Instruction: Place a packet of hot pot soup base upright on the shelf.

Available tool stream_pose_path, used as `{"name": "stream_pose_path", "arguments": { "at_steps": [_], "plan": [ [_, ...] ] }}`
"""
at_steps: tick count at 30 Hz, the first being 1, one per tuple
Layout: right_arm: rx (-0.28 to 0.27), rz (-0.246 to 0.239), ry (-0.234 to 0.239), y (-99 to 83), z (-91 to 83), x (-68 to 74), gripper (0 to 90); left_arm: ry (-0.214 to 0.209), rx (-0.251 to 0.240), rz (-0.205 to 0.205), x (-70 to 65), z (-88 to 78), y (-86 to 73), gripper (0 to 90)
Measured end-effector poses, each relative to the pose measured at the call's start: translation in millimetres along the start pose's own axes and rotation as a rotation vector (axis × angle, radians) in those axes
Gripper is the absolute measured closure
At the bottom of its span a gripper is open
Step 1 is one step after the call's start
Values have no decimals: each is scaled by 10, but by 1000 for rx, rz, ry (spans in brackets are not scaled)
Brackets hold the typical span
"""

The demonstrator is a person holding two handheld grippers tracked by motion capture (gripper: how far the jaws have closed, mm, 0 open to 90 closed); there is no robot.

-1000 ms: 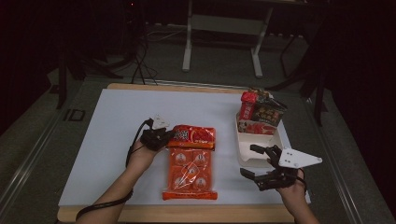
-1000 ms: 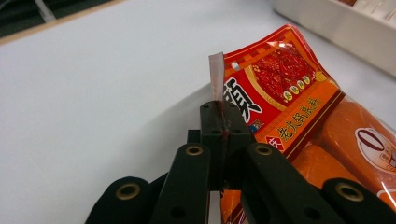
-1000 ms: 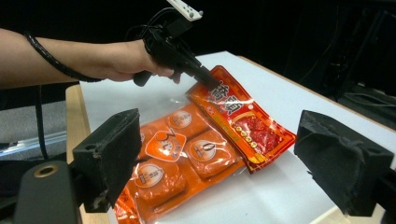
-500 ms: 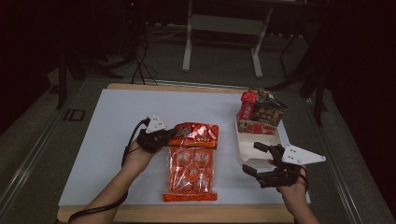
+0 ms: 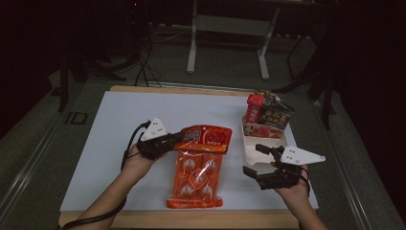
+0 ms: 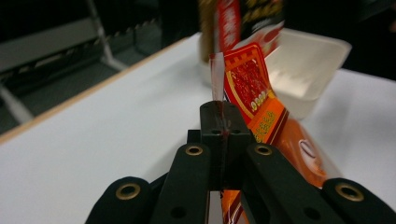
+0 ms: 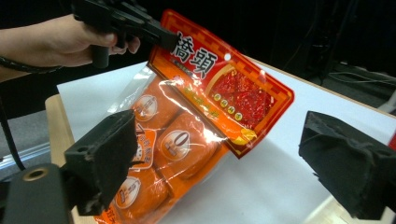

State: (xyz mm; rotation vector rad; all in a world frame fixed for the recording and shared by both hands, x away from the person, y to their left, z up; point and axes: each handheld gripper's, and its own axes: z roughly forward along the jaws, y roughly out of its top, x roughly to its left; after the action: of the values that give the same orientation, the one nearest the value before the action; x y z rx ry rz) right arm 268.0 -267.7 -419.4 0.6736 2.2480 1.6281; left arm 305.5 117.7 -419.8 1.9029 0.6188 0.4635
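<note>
Big white worktop (image 5: 110,139) takes up most of the scene, pretty dim room around it. Sitting near the middle of it, toward the person's edge, is the orange snack bag (image 5: 198,167), a clear pouch with round orange packs inside and a red printed header card on top. The bottom end of the bag rests on the worktop while the header end is lifted up and tilted.

Over on the right side there's a white tray (image 5: 256,146) with a few red and dark packets (image 5: 265,115) standing at its far end. The tray's near part looks bare.

The left tongs (image 5: 178,139) are clamped tight on the bag's top corner; in the left gripper view you can see the thin sealed edge of the bag pinched right between the pads.

The right tongs (image 5: 254,160) hang just off the bag's right side, in front of the tray, spread wide with nothing in them, and not touching the bag.
</note>
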Motion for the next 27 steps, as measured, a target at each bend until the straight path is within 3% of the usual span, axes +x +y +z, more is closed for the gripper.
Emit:
{"name": "stream_pose_path", "arguments": {
  "at_steps": [7, 13, 17, 20, 23, 25, 26, 27],
  "plan": [
    [-24, 18, -10, 78, 95, -69, 136, -84, -97, 64, -161, -121, 99, 900],
    [-4, 45, 6, 72, 226, -105, 148, -138, -145, 75, -202, -175, 95, 900],
    [14, 46, 59, 37, 370, -79, 205, -177, -174, 78, -237, -223, 84, 900],
    [13, 29, 77, 28, 421, -30, 303, -188, -179, 87, -263, -248, 85, 900],
    [13, 12, 98, 22, 448, -9, 520, -183, -175, 93, -286, -268, 91, 900],
    [18, -6, 88, 24, 454, 3, 520, -183, -175, 93, -286, -268, 91, 900],
    [18, -6, 88, 24, 454, 3, 576, -183, -172, 94, -298, -286, 94, 900],
    [31, -20, 106, 37, 468, 32, 710, -182, -168, 95, -303, -292, 94, 900]
  ]
}}
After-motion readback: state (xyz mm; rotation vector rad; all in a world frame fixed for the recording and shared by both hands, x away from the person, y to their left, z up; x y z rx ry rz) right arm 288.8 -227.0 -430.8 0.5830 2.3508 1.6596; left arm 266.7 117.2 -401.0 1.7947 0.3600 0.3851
